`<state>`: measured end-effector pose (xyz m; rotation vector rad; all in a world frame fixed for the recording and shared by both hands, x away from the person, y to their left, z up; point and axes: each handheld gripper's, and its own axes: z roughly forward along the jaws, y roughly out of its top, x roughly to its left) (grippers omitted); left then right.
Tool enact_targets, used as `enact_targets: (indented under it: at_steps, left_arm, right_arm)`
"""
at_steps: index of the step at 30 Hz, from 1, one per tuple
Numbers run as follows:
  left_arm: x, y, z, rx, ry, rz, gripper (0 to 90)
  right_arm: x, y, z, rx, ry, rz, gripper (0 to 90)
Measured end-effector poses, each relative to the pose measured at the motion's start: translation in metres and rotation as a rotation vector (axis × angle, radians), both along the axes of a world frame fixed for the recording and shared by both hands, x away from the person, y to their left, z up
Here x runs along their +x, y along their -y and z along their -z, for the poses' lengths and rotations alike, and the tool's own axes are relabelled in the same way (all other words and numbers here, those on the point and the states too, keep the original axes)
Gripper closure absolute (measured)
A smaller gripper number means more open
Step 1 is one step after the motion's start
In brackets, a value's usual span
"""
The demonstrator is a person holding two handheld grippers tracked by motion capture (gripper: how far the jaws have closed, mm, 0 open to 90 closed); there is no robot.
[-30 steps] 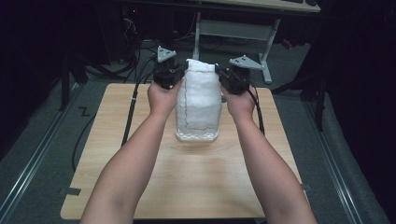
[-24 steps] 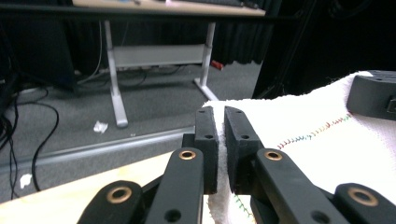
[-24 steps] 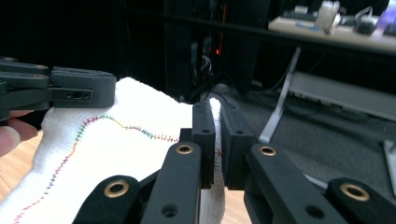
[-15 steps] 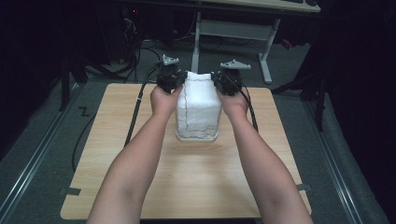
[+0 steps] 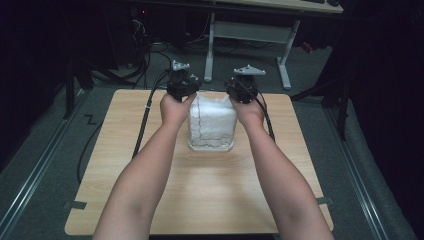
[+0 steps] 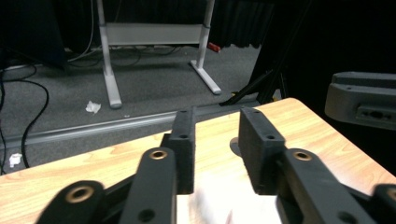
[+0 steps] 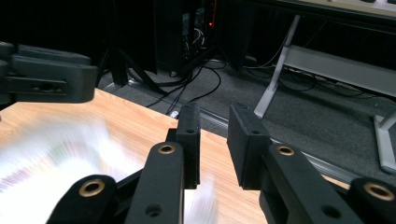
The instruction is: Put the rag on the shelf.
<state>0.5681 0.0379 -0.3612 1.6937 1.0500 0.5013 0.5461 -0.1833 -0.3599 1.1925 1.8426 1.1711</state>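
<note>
I see a white cloth-lined container (image 5: 211, 125) mid-worktop (image 5: 150, 200). My left tool (image 6: 215, 135) at its 11 o'clock and right tool (image 7: 212, 142) at 1 o'clock are both released, empty. It looks soft and light; I'd pinch its top rim.

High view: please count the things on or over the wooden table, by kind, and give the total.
Grippers: 2, left gripper and right gripper
White cloth bundle: 1
Clear container under it: 1
Total: 4
</note>
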Motion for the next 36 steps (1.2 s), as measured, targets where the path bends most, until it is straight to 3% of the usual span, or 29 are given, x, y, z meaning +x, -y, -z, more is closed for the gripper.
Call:
enact_targets:
  at_steps: [3, 9, 17, 22, 26, 34, 36]
  left_arm:
    - [-0.001, -0.002, -0.003, -0.011, 0.009, -0.009, 63.8]
    - [-0.008, -0.006, -0.008, 0.012, 0.038, -0.009, 61.2]
    - [-0.026, -0.009, -0.012, 0.030, 0.068, 0.006, 59.4]
    - [-0.049, -0.017, -0.017, 0.019, 0.082, 0.009, 57.6]
    - [-0.072, -0.029, -0.015, 0.037, 0.084, 0.019, 56.5]
    - [-0.113, -0.057, 0.006, 0.109, 0.090, 0.040, 51.4]
    - [-0.124, -0.066, 0.013, 0.107, 0.090, 0.047, 49.8]
  right_arm:
    - [0.000, 0.000, 0.001, -0.001, -0.007, 0.000, 74.1]
    - [-0.004, 0.007, -0.001, 0.005, -0.015, -0.001, 68.6]
    - [-0.026, 0.016, 0.000, 0.009, 0.004, -0.006, 61.1]
    - [-0.046, 0.027, -0.004, 0.034, 0.015, -0.016, 59.3]
    - [-0.065, 0.035, -0.004, 0.015, 0.036, -0.019, 58.2]
    - [-0.103, 0.052, 0.006, -0.009, 0.055, 0.000, 55.2]
    - [-0.112, 0.055, 0.010, -0.004, 0.049, -0.006, 54.5]
